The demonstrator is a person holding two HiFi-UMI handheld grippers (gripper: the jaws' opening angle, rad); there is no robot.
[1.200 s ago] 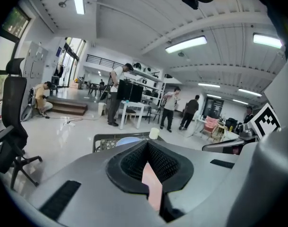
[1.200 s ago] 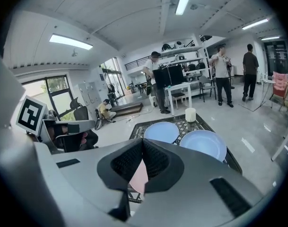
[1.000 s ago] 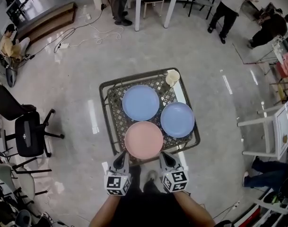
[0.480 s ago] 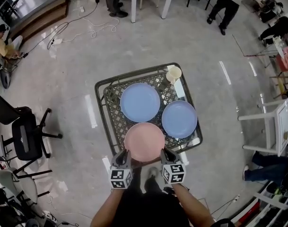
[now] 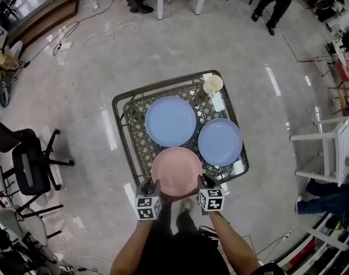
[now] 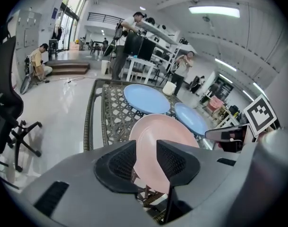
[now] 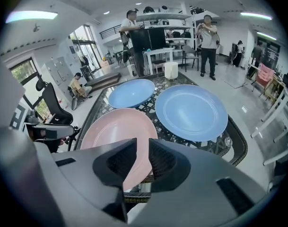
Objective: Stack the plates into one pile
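Note:
A pink plate (image 5: 176,171) lies at the near edge of the woven metal table (image 5: 128,132). Two blue plates lie flat beyond it, one at the far left (image 5: 170,120) and one at the right (image 5: 220,141). My left gripper (image 5: 149,186) is at the pink plate's near left rim and my right gripper (image 5: 205,181) at its near right rim. Both pairs of jaws have just been opening. In the left gripper view (image 6: 146,161) and the right gripper view (image 7: 143,157) the pink rim (image 6: 158,141) (image 7: 117,131) shows through the gap, and the pads do not press it.
A cream cup (image 5: 212,85) stands at the table's far right corner. An office chair (image 5: 31,165) is on the floor to the left and a white frame (image 5: 329,153) to the right. People stand by a white table at the far end of the room.
Both grippers have come down and forward from in front of the table to the pink plate's near rim, one at each side. The plates have not moved.

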